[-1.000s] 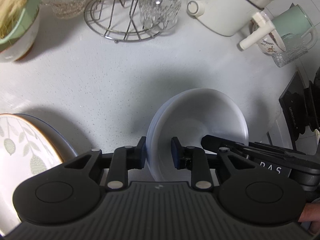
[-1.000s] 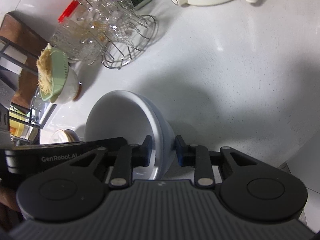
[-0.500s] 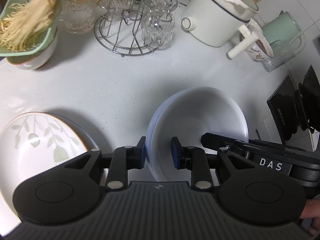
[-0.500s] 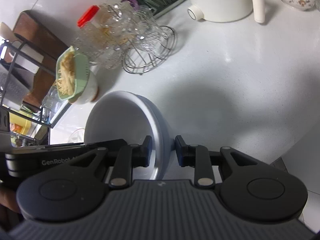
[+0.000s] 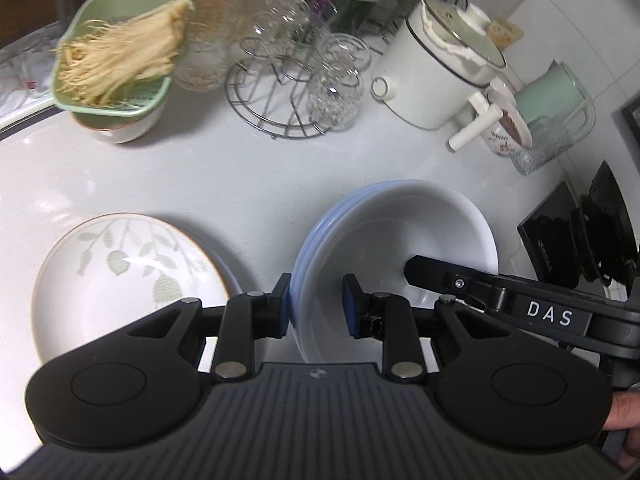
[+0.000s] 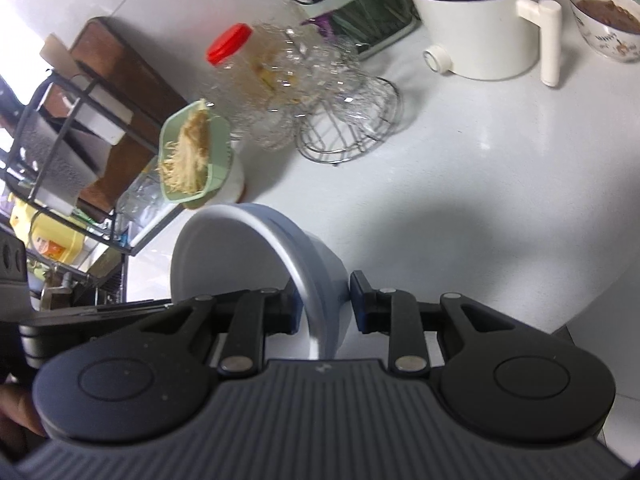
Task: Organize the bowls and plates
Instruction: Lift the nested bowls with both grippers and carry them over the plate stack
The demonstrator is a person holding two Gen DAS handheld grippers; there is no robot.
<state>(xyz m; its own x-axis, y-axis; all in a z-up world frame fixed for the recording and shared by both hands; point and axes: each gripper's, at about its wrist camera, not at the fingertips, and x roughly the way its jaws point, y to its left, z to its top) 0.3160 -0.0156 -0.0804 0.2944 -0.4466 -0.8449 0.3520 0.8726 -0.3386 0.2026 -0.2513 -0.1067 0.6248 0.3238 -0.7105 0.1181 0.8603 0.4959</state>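
Observation:
A stack of pale blue and white bowls (image 5: 400,236) hangs above the white counter, gripped from both sides. My left gripper (image 5: 316,306) is shut on its left rim, one pad outside and one inside. On the opposite rim my right gripper (image 6: 324,302) is shut on the same bowl stack (image 6: 248,252); its black fingers (image 5: 452,280) show across the bowl in the left wrist view. A leaf-patterned plate (image 5: 120,276) lies on the counter to the left of the bowls, over a blue plate edge.
At the back stand a green strainer of noodles on a white bowl (image 5: 120,76), a wire glass rack (image 5: 288,96), a red-capped jar (image 6: 248,64), a white pot (image 5: 440,76), a mint mug (image 5: 556,96) and a filled bowl (image 6: 604,16). A dark rack (image 6: 60,148) is at left.
Both grippers have risen with the bowl stack held between them. The counter has dropped away and more of the back clutter and the leaf plate has come into view.

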